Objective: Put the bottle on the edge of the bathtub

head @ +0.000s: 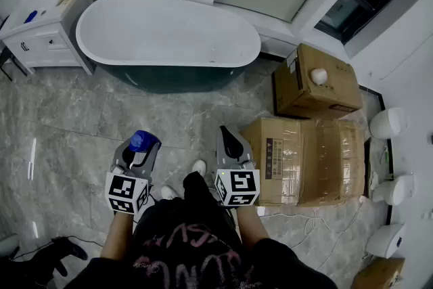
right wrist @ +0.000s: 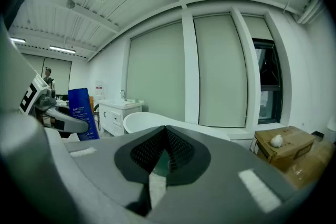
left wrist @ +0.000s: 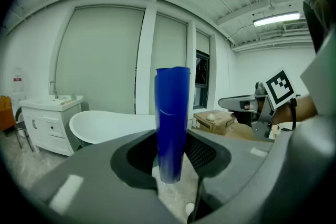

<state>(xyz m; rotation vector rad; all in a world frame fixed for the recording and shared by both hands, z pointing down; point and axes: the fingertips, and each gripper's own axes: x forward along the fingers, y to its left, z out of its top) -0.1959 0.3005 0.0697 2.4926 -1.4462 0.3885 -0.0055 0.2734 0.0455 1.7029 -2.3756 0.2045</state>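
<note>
Left hand-held gripper (head: 139, 147) sits lower left of centre in the head view, jaws clamped on the blue bottle (head: 143, 141). In the left gripper view the bottle stands upright between the jaws, gripped near its bottom, top sticking up past frame centre. Bottle is over the grey marble floor (head: 81, 118), well apart from the bathtub (head: 169, 27).

Right hand-held gripper (head: 230, 144) is just right of centre, beside the left one. Its jaws are pinched narrow, tips meeting, nothing between them.

Bathtub is white inside with a dark outer wall and lies across the upper middle of the frame. White vanity counter (head: 44, 24) is at upper left, touching or just beside the tub's left end. Cardboard boxes (head: 304, 159) are stacked on the floor at right. Person's white shoes (head: 198, 167) show between the grippers.
</note>
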